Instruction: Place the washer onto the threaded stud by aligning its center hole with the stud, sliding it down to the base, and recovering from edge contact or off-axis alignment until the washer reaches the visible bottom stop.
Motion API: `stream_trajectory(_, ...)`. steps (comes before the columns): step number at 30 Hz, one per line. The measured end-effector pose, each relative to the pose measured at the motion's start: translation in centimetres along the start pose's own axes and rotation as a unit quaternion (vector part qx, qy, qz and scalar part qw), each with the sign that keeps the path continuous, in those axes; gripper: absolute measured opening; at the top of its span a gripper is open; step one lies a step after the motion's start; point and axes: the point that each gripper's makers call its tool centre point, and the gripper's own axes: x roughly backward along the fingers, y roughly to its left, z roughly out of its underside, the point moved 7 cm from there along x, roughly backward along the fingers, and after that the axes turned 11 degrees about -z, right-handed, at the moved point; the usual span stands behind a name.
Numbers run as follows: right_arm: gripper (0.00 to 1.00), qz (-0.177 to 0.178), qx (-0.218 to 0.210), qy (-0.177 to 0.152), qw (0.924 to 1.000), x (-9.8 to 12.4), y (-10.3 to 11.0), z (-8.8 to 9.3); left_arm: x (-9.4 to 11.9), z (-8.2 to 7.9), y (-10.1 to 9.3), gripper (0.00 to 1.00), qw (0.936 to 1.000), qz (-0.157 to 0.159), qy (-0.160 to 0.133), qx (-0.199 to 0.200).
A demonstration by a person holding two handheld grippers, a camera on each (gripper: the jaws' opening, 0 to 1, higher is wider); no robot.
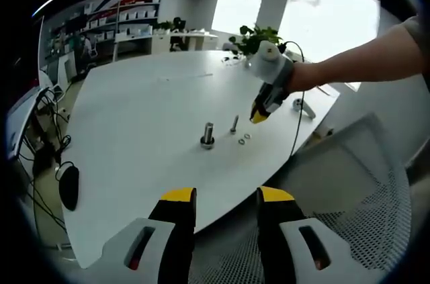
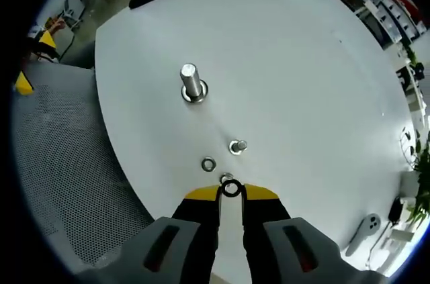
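The threaded stud [image 1: 207, 133] [image 2: 191, 82] stands upright on its flanged base on the white table [image 1: 134, 116] [image 2: 282, 62]. A shorter bolt [image 1: 234, 123] [image 2: 238, 146] stands next to it, with two loose washers [image 1: 244, 138] [image 2: 208, 163] lying on the table nearby. My right gripper [image 2: 230, 193] [image 1: 259, 116] is shut on a dark washer [image 2: 230, 188], pinched at its yellow tips. It hovers above the table, short of the stud and to the side of the loose washers. My left gripper [image 1: 227, 197] is open and holds nothing, back beyond the table's near edge.
A grey mesh chair [image 1: 349, 190] [image 2: 60, 163] sits at the table's edge. A black mouse [image 1: 68, 186] hangs by the left edge, and a white controller [image 2: 367, 227] and cables lie near the far corner. A plant [image 1: 255, 37] and shelves stand behind.
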Motion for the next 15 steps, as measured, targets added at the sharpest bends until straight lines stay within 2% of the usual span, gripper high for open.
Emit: stream_trajectory(15, 0.13, 0.005, 0.006, -0.02, 0.9998, 0.9, -1.2, -1.9, 0.0, 0.0, 0.1, 0.34, 1.0, -0.002, -0.001, 0.002)
